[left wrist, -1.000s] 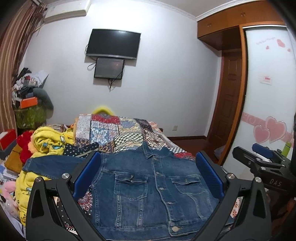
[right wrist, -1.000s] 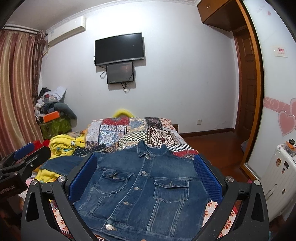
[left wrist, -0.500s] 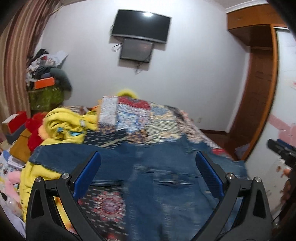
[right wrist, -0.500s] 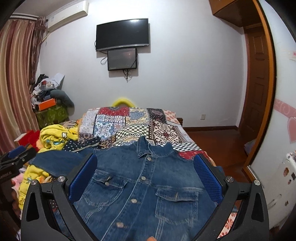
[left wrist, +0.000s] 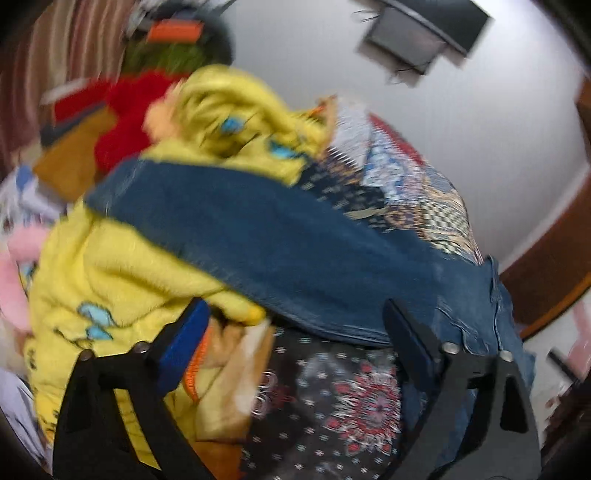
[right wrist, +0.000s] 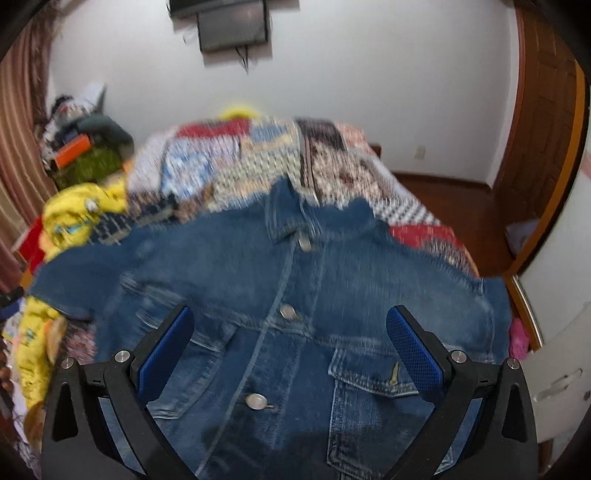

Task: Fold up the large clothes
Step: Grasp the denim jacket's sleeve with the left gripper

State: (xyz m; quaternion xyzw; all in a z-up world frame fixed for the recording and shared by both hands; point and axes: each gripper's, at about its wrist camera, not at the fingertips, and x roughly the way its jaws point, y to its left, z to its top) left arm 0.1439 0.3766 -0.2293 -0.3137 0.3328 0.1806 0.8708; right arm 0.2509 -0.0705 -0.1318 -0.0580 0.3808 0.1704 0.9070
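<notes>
At far left hangs a striped curtain [right wrist: 16, 122], brown and pink in soft vertical folds. Beside it sits a blurred clutter pile [right wrist: 85, 144] with an orange box and something green. Nearer, a fuzzy yellow fleece [left wrist: 122, 273] with blue cartoon patches lies heaped at the bed's left edge, next to a red plush lump [left wrist: 129, 114].

The jacket [right wrist: 295, 314] is blue denim, stiff and faded at the seams, lying front up across the bed with its collar toward the wall. Metal buttons run down its front and a flapped chest pocket shows on the right. Its left sleeve [left wrist: 258, 236] stretches out straight over the yellow fleece, cuff end near the red plush.

The left gripper [left wrist: 295, 332] hovers over the gap just under that sleeve, above dark floral fabric; its jaws are closing, with nothing pinched between them and the blue pads touching no cloth. The view is heavily blurred.

The right gripper [right wrist: 291, 339] hangs above the jacket's chest, jaws spread wide, its dimpled blue pads clear of the denim.

Under the jacket lies a patchwork quilt [right wrist: 258, 155] of checked, floral and striped squares. On the white wall behind hang a dark TV [left wrist: 432, 22] and a smaller screen below it. At right stands a brown wooden door [right wrist: 543, 122], and a white cabinet [right wrist: 561, 332] by the bed's corner
</notes>
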